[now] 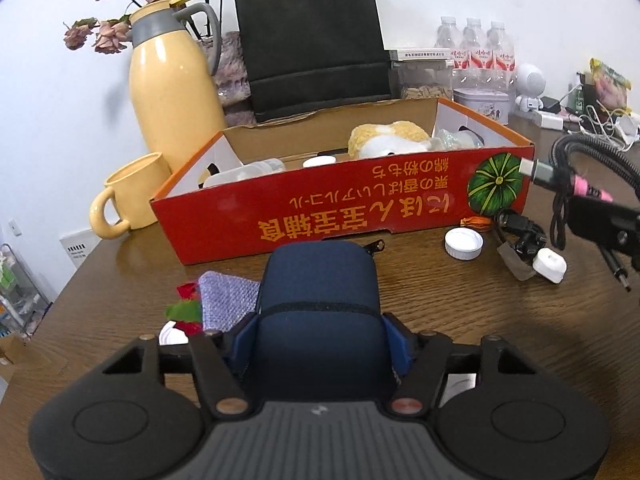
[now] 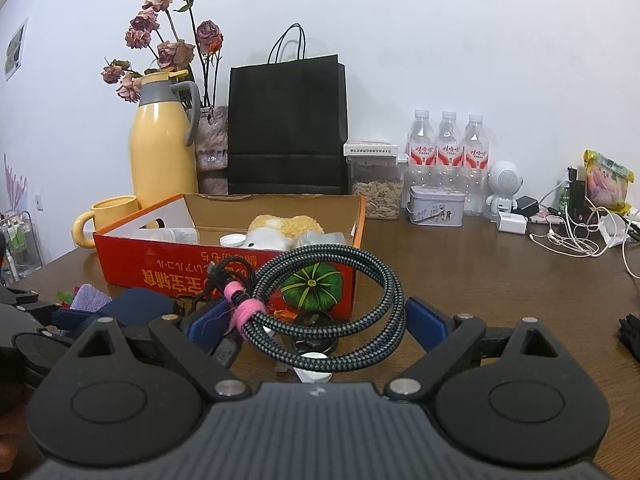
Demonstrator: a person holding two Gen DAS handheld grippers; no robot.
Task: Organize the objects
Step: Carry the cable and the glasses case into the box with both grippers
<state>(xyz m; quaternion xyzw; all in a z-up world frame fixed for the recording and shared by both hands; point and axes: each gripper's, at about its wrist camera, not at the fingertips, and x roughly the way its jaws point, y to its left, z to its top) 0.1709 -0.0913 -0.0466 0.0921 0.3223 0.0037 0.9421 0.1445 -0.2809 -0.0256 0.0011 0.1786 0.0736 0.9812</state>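
Your left gripper (image 1: 318, 336) sits low in the centre of the left wrist view, its blue-padded jaws pinching a navy zip case (image 1: 320, 292) between them. The case rises just in front of the red cardboard box (image 1: 320, 208), which fills the middle of the frame; whether the case rests on the wooden table (image 1: 460, 320) you cannot tell.

Your right gripper (image 2: 316, 326) holds a coiled braided cable (image 2: 340, 304) bound with a pink tie (image 2: 246, 308). The left pad presses at the tie, while the right pad stands apart from the loop, so the jaws look spread around the coil and a firm pinch cannot be confirmed. In the left wrist view the same cable shows at the right edge.

Inside the box lie a plush toy (image 1: 388, 140), a clear bottle (image 1: 248, 172) and a white lid (image 1: 318, 161). On the table at the right of the box sit a white cap (image 1: 464, 243) and a small white plug (image 1: 550, 266). At lower left, beside the case, lie a lilac knitted cloth (image 1: 228, 300) and a red flower (image 1: 186, 304). A yellow mug (image 1: 128, 200) and yellow thermos jug (image 1: 172, 84) stand at upper left, a black paper bag (image 1: 312, 40) behind the box.
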